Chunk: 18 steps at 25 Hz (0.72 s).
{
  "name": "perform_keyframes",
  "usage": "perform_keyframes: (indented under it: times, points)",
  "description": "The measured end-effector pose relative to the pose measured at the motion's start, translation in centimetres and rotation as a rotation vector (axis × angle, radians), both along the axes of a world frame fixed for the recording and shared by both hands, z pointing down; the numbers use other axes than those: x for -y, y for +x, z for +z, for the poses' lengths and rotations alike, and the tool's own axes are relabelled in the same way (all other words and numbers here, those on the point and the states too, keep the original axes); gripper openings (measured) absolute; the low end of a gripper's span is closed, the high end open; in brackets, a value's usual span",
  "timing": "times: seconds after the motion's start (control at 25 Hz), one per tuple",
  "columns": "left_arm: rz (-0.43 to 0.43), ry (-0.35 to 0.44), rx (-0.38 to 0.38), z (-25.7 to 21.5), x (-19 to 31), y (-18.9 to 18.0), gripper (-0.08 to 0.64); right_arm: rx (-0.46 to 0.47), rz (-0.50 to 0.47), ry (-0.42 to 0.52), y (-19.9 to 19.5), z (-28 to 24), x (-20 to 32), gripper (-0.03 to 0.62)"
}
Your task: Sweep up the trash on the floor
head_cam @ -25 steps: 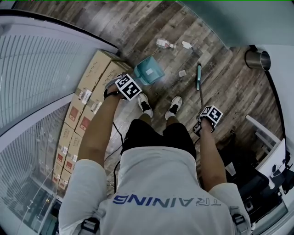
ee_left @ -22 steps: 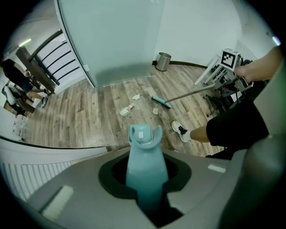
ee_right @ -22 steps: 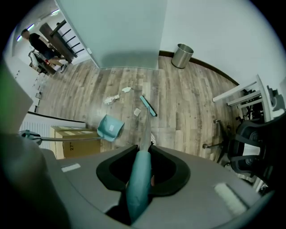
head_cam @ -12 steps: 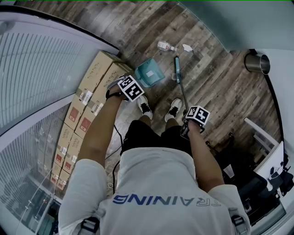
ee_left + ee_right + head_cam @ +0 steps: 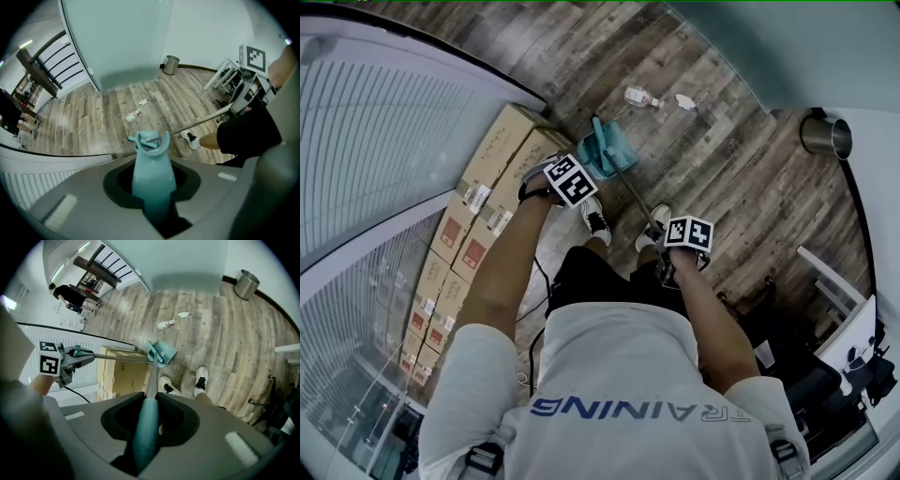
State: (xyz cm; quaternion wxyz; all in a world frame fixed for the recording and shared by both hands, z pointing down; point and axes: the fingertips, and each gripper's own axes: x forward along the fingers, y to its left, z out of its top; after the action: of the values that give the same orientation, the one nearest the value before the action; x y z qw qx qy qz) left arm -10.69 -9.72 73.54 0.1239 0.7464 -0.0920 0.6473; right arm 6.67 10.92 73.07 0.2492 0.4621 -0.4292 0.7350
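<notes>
Wood floor [image 5: 741, 178] fills the frame, my left gripper [image 5: 152, 197] fingers clamped on the probably light, stiff dustpan [image 5: 609, 150] handle at upper centre, right gripper [image 5: 146, 437] fingers clamped on the thin rigid broom [image 5: 633, 187] pole's top grip, and the featherlight-looking bottle [image 5: 640, 97] and paper scrap [image 5: 684, 100] lie near, above the pan.

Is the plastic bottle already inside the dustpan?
No, the bottle lies on the wooden floor, apart from the dustpan.

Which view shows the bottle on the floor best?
Left gripper view, by a little: the bottle lies on bare floor near mid-frame with nothing in front of it. The head view shows it small, near the top edge. The right gripper view shows it small and far off, beyond the dustpan.
</notes>
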Motion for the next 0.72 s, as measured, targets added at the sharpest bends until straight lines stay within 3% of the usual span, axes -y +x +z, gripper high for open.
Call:
perform_keyframes:
  times: [0.16,0.36,0.72]
  points:
    - [0.001,-0.002,-0.001,0.0,0.1,0.1,0.089,-0.023,-0.117,0.018,-0.5,-0.4,-0.3,0.101]
    - [-0.001,-0.005,-0.001,0.0,0.2,0.0,0.089,-0.036,-0.113,0.023,0.7,-0.9,0.1,0.103]
    - [-0.002,-0.004,-0.002,-0.1,0.1,0.4,0.089,-0.225,-0.175,0.173,11.2,-3.9,8.5,0.103]
